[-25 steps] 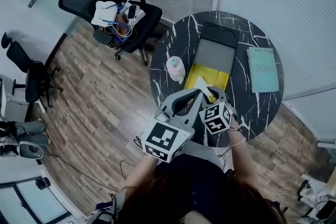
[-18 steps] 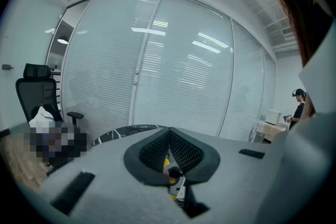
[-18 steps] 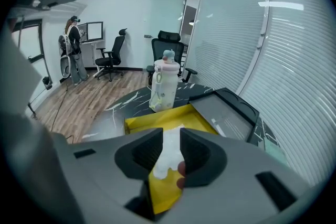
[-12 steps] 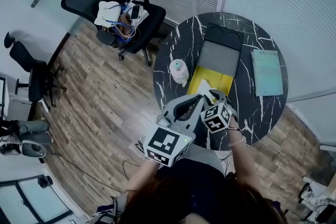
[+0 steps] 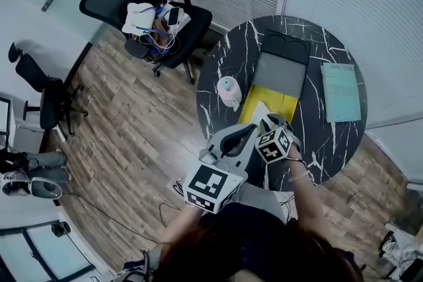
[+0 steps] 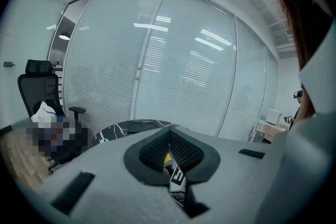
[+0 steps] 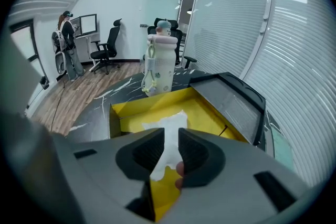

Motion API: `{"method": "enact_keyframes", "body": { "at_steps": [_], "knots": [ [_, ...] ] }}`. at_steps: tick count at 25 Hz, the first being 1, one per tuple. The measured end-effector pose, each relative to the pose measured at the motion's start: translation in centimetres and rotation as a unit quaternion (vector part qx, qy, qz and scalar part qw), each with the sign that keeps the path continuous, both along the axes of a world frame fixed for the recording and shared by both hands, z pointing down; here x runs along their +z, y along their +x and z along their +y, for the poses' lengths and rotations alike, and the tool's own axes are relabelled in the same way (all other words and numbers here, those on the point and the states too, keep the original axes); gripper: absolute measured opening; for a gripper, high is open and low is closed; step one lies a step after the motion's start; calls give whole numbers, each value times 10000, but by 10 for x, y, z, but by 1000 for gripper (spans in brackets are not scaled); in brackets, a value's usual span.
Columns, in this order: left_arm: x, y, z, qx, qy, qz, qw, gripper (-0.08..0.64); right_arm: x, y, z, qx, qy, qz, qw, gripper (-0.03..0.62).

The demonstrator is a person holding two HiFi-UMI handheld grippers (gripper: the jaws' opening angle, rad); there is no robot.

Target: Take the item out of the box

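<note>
Right claw (image 7: 171, 139): Your right claw is almost closed. Only a thin gap is left, and the white item (image 7: 169, 122) fills it. It looks pinched by its near end.
Left claw (image 6: 169, 132): Your left claw is squeezed tight at the tips and has nothing in it. It hovers just to the left of the right claw, by the near corner of the box.
Where the item is: Most of it lies on the floor of the yellow box (image 7: 207, 113), at the end close to you. Its near end sits up between the right claw's pads.
Which way it lies: It is a long, thin, floppy piece. Its long way runs straight ahead of the right claw, toward the grey lid (image 7: 231, 97) at the far end.
Nearer hand: The right one. It is on the item. The left one touches nothing.
Next move, I think: Lift the right claw up and back toward you, so the far end comes off the box floor and clears the near wall.
Watch out: The bottle (image 7: 159, 60) stands on the surface (image 5: 317, 135) just beside the box's left wall. Stay away from it.
</note>
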State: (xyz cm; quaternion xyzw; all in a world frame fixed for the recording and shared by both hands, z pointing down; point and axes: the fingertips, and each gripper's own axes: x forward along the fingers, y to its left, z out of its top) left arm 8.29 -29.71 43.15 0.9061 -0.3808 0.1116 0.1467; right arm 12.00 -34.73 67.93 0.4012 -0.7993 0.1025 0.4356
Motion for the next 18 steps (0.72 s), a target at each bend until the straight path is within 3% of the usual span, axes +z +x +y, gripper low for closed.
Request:
{"method": "enact_keyframes", "body": {
  "at_steps": [18],
  "knots": [
    [12,0,6,126,-126,-180,9997,26,33,-1,-10,142,-313,86,9994,71]
  ]
}}
